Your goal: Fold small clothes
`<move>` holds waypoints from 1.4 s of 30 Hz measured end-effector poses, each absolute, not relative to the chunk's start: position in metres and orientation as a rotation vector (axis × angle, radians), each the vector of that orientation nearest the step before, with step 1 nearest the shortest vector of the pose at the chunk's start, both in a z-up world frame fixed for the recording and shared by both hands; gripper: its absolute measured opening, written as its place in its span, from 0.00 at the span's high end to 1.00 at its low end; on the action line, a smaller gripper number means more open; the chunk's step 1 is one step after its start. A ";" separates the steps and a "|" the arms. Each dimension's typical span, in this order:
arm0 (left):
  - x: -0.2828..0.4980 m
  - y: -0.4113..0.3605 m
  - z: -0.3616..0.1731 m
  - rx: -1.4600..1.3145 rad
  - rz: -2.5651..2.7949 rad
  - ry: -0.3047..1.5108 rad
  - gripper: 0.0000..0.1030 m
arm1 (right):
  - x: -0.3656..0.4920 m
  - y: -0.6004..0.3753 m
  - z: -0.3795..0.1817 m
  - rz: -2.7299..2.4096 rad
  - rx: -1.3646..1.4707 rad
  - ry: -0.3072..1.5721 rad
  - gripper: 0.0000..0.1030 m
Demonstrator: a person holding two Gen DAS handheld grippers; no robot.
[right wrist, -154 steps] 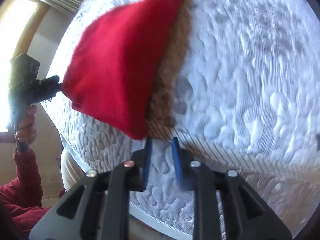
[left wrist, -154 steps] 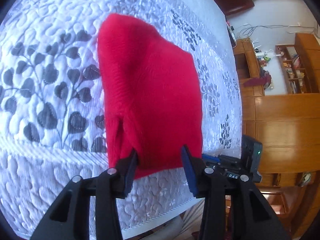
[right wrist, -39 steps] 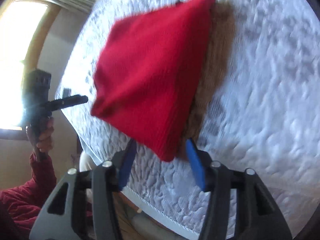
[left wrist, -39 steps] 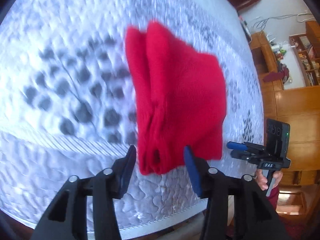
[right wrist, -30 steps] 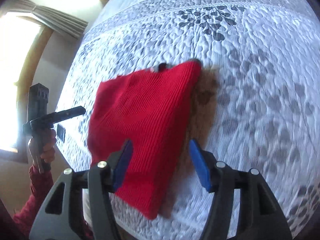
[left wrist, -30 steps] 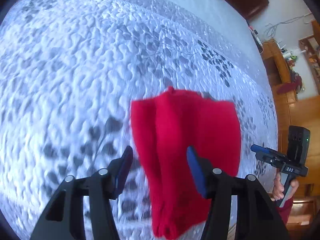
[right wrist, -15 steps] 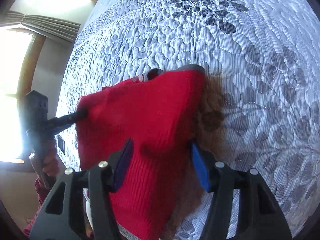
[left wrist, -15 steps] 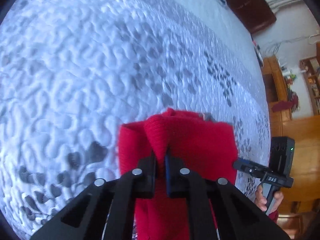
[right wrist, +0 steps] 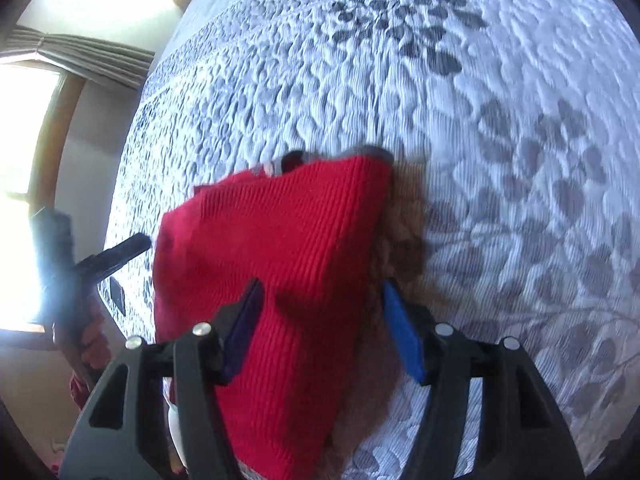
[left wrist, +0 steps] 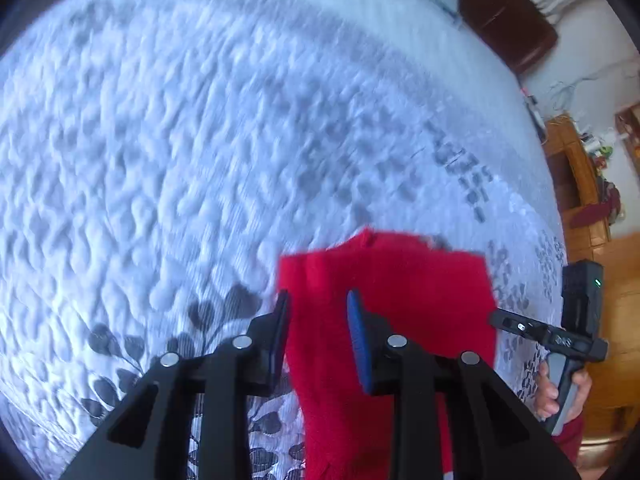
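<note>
Left gripper [left wrist: 316,312]: spread, straddling red garment [left wrist: 392,300], nothing pinched. Right gripper [right wrist: 322,312]: spread over same garment. Garment: compact folded bundle on quilted bed [left wrist: 180,140]. Folding apparently near complete; final tidying possibly left.

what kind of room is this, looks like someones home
Most likely a bedroom in a home. A wide quilted bedspread with a grey leaf print fills both views, a curtained window stands at one side, and wooden cabinets with household clutter line the far wall.
</note>
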State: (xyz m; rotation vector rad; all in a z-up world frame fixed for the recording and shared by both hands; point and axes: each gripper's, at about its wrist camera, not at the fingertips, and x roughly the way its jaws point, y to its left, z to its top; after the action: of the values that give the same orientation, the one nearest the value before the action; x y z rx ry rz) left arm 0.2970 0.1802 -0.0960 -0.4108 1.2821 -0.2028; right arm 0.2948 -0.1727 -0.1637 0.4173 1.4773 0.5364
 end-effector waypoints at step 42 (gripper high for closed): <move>0.238 0.158 -0.171 -0.636 -0.515 1.504 0.40 | 0.207 -0.169 -0.184 0.717 0.511 1.544 0.38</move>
State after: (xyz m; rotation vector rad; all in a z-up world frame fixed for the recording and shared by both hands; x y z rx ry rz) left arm 0.2383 0.1576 -0.1705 -0.6361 1.5038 -0.5153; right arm 0.2070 -0.1686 -0.1837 0.5109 1.5440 0.7169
